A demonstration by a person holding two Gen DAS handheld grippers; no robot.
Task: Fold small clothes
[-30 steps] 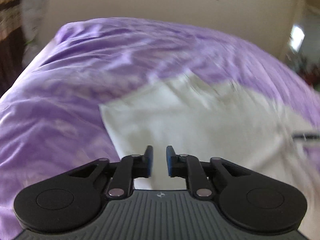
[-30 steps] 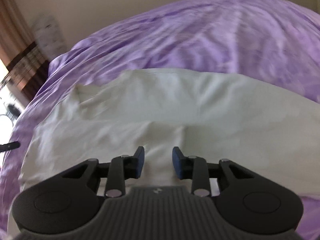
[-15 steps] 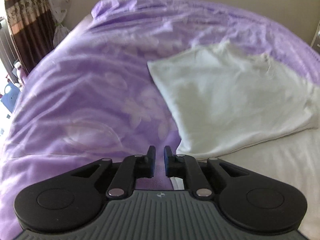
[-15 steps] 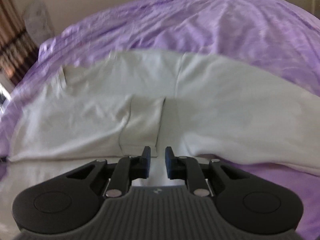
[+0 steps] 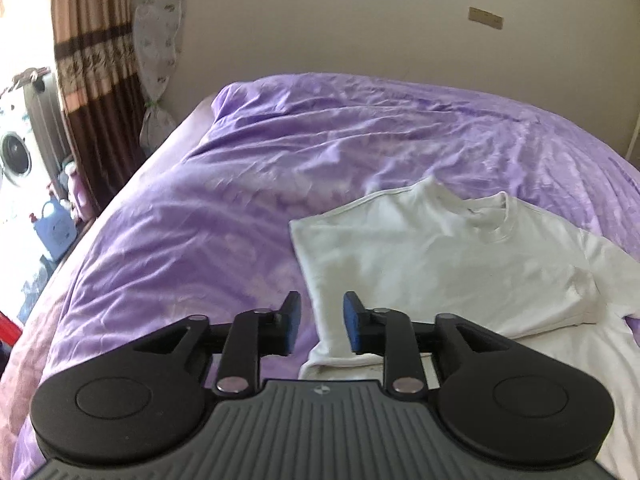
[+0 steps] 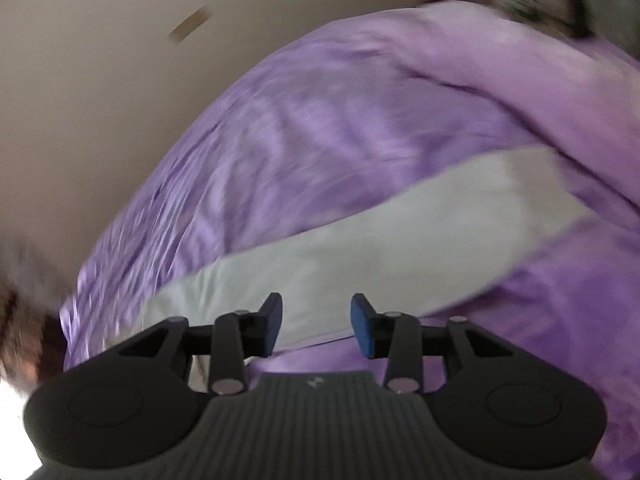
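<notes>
A white T-shirt lies on the purple bedspread, its left side folded over and its collar toward the far wall. My left gripper is open and empty, held above the shirt's near left edge. In the blurred right wrist view the shirt shows as a white band across the bedspread. My right gripper is open and empty above the shirt's near edge.
A striped brown curtain and a covered standing fan stand left of the bed. A blue bottle and a washing machine are on the far left. A plain wall rises behind the bed.
Both grippers went from nearly shut to open and pulled back and up from the shirt. The left view now shows more of the room; the right gripper swung to the right.
</notes>
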